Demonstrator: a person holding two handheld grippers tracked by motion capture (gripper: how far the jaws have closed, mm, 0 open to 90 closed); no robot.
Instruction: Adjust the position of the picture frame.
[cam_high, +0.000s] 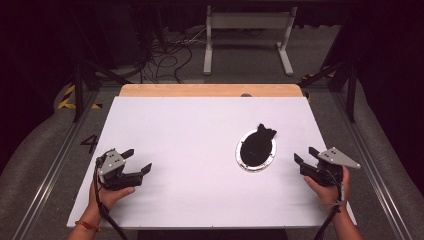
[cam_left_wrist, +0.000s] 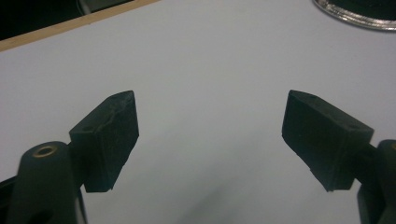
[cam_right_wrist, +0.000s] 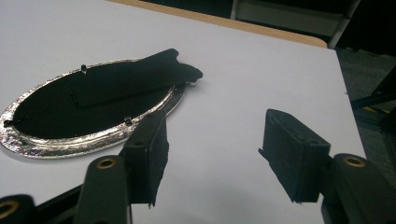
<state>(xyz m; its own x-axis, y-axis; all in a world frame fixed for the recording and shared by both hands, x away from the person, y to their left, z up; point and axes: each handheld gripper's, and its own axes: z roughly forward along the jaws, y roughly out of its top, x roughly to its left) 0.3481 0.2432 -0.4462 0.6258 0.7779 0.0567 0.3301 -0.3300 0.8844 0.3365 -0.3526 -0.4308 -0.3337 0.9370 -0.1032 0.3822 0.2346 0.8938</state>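
Observation:
An oval picture frame with a silver rim lies back-up on the white table, right of centre. Its black backing and stand flap show close up in the right gripper view. My right gripper rests near the table's right edge, just right of the frame, open with nothing between its jaws. At the table's left front, far from the frame, my left gripper is open over bare white surface. The frame's rim peeks in at the top right of the left gripper view.
A wooden strip runs along the table's far edge. Beyond it stand a white-legged stand and loose cables on the floor. Metal rails flank the table on both sides.

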